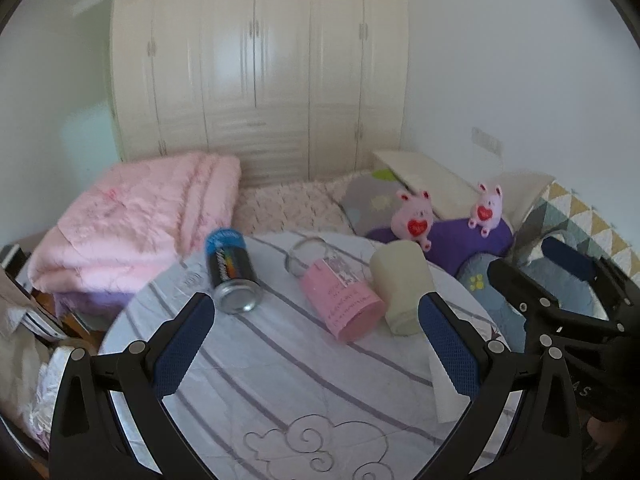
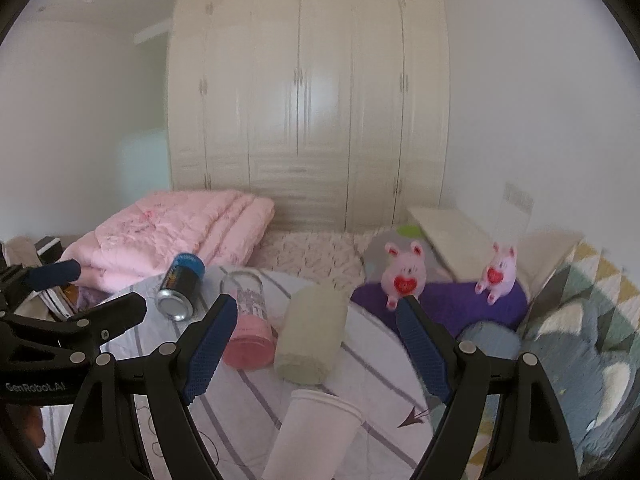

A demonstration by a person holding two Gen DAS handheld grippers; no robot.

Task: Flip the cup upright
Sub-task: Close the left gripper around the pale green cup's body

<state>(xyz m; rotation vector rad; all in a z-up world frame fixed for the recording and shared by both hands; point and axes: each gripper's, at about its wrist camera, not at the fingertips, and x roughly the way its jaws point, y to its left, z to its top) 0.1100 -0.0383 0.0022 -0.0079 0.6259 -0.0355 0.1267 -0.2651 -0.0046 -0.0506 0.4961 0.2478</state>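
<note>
Both my grippers are spread wide and hold nothing — the left gripper (image 1: 316,344) and right gripper (image 2: 316,344) hover over the striped cloth (image 1: 280,380). The cream cup (image 2: 310,336) lies on its side between the right fingers, touching the pink bottle (image 2: 250,326); a white paper cup (image 2: 312,436) lies nearer — the can (image 1: 232,270) sits well left.

Both tools are held wide open with nothing gripped between the blue pads. The left tool (image 1: 316,320) is kept level and pointed forward, and the right tool (image 2: 316,320) is held just beside it, angled the same way.
</note>
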